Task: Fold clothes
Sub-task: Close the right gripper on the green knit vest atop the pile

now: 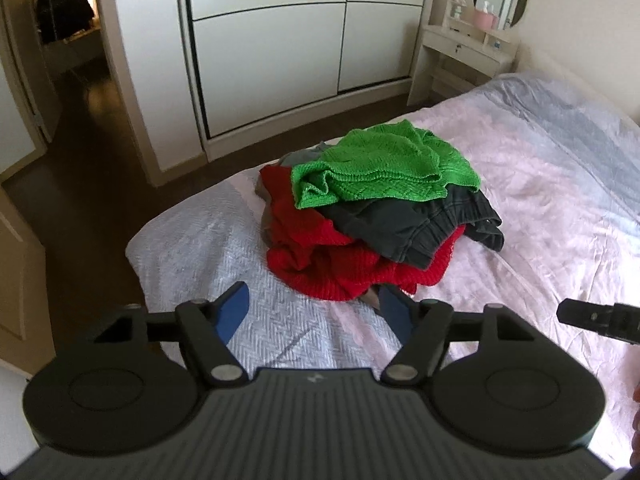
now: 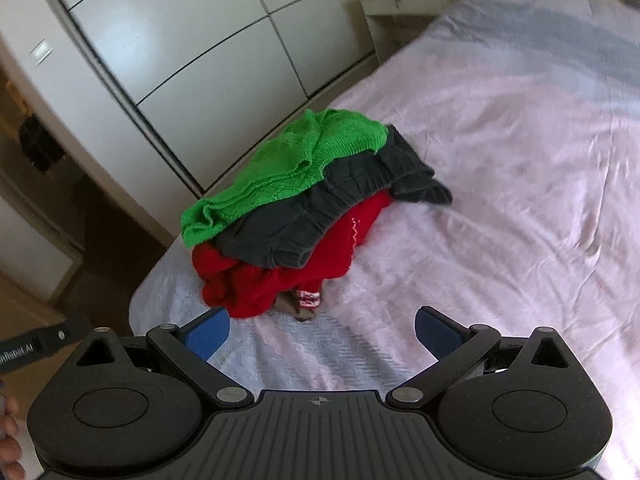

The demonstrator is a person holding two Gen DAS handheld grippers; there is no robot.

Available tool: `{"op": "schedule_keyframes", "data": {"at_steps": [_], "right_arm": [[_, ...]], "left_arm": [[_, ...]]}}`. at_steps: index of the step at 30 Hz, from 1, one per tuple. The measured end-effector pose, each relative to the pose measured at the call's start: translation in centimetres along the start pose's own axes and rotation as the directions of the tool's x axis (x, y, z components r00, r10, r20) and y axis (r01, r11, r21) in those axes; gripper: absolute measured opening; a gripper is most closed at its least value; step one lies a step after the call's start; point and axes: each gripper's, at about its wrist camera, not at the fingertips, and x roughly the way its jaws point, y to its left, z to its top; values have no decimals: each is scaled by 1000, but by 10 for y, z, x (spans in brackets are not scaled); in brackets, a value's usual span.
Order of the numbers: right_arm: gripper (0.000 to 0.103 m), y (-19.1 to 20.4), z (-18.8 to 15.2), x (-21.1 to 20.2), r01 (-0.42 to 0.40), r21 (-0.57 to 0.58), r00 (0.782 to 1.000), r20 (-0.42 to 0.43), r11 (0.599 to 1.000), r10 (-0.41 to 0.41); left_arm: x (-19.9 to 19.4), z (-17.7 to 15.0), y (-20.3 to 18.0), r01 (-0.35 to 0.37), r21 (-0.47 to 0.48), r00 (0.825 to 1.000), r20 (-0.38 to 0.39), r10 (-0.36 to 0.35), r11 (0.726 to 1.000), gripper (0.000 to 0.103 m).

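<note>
Clothes (image 1: 372, 216): one loose, rumpled heap at the centre of both views, near the foot corner of the bed (image 1: 540, 208).

Pile, top to bottom: green knit (image 1: 380, 164) crumpled on top; dark grey garment (image 1: 416, 224) with a ribbed band, bunched under it; red knit (image 1: 340, 264) slumped at the bottom, spilling toward the lower frame; some brownish fabric peeks out beneath, item unclear. No piece shows a squared fold and no tidy stack lies anywhere on the bed, so every visible item is judged to need folding. Left gripper (image 1: 314, 312), lower centre of its view, jaws spread wide, holding nothing, just short of the red knit. Right gripper (image 2: 322, 334), likewise spread and empty, near the heap. Containers: no basket or bin in view; wardrobe (image 1: 280, 40), upper frame, doors shut, contents unseen.
</note>
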Motion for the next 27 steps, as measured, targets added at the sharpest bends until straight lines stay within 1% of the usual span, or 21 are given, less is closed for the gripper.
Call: {"op": "schedule_keyframes", "data": {"at_steps": [2,3,7,9,11,14,16,17,20,22,23,24,27], "right_arm": [[100,-1,7,12,-8,50,1000,-5,999,8],[95,-1,11,17,-16,75,1000,-6,997,16],[83,-4,25,40,-59,209,998,-9,976,62],[69,-7,33,50,-86,271,996,-2,959,90],[68,-10,41,61,-110,331,993,6,937,114],[67,-11,53,74,-127,384,992,25,915,127],[60,-9,61,85,-131,399,991,33,907,128],[55,-9,65,90,-135,410,991,35,902,133],[51,-11,76,109,-156,455,987,52,877,149],[47,-12,83,122,-171,486,985,64,857,160],[42,-13,87,129,-178,501,984,71,847,165],[41,-14,90,135,-185,516,982,77,836,170],[41,-18,101,156,-218,563,976,102,797,194]], "left_arm": [[12,10,7,16,4,1000,-9,-16,1000,67],[18,15,9,23,6,1000,-11,-23,1000,67],[41,34,21,44,15,999,-19,-43,999,67],[50,43,27,51,16,998,-22,-51,999,67],[64,56,34,59,15,998,-25,-59,998,67],[83,74,44,67,19,998,-23,-66,998,67],[96,83,46,75,26,997,-22,-75,997,67],[103,88,48,78,29,997,-26,-77,997,67],[124,102,50,90,30,995,-37,-89,996,67],[138,110,50,97,29,994,-43,-96,995,67],[145,114,50,101,29,994,-46,-100,994,67],[152,119,50,104,31,994,-48,-103,994,67],[174,131,49,111,37,993,-52,-109,993,67]]}}
